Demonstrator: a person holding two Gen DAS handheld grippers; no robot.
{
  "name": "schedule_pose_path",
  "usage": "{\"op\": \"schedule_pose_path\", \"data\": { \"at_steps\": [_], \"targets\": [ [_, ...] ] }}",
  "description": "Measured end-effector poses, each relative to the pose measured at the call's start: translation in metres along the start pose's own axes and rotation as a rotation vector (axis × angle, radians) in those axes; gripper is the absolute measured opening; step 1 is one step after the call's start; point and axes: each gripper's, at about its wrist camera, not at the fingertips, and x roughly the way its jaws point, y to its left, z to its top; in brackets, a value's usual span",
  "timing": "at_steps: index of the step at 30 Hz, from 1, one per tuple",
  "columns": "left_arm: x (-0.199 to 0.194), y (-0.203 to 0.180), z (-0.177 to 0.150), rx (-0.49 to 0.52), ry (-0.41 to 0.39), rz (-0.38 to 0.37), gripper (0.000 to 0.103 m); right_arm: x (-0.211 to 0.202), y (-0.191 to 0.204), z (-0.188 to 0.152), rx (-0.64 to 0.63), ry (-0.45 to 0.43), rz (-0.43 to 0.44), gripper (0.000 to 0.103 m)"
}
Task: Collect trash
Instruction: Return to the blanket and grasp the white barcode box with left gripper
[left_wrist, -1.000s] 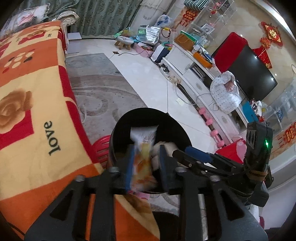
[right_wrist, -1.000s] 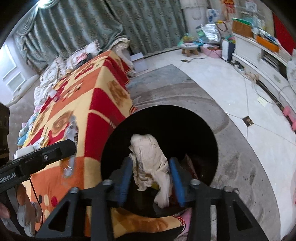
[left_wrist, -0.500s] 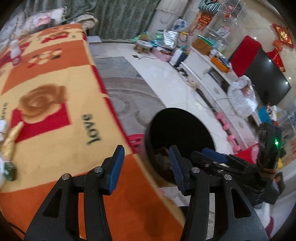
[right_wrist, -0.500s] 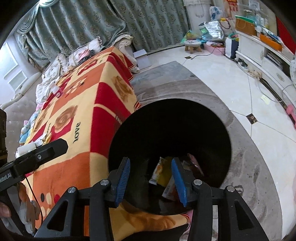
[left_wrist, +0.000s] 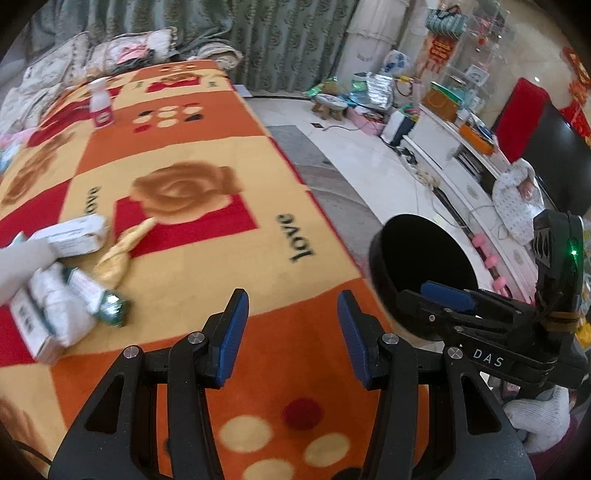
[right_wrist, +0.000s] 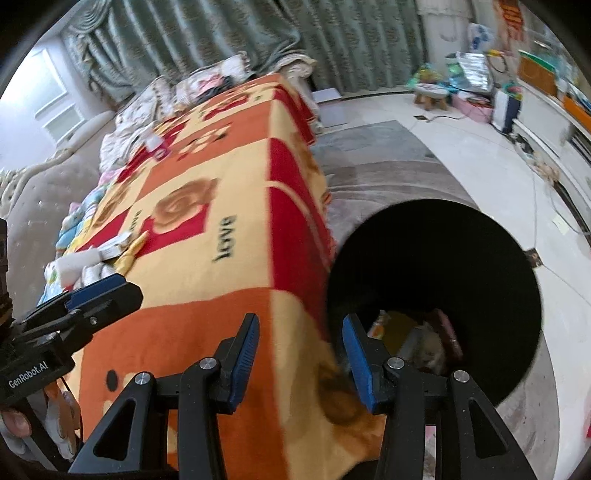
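Both grippers emptied — round black bin (right_wrist: 436, 295)

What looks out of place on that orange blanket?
A cluster of litter lies on the blanket near its left side: small white boxes, a twisted yellow wrapper and a crumpled green one. The black bin stands on the floor beside it, with some trash already inside.

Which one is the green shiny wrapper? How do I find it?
Start at the big orange and red blanket with the rose and the word "love". Near its left side lies a pile of trash: white boxes, a yellow twisted wrapper. The green wrapper sits nearest the left tool, the only crinkly green piece.
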Motion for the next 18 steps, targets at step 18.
{"op": "schedule_pose_path", "data": {
  "at_steps": [18],
  "targets": [
    [-0.071, 0.157, -0.039, -0.293, -0.06, 0.242, 0.049, 0.051, 0.136, 0.0, -0.206, 0.093, 0.16, 0.049]
  ]
}}
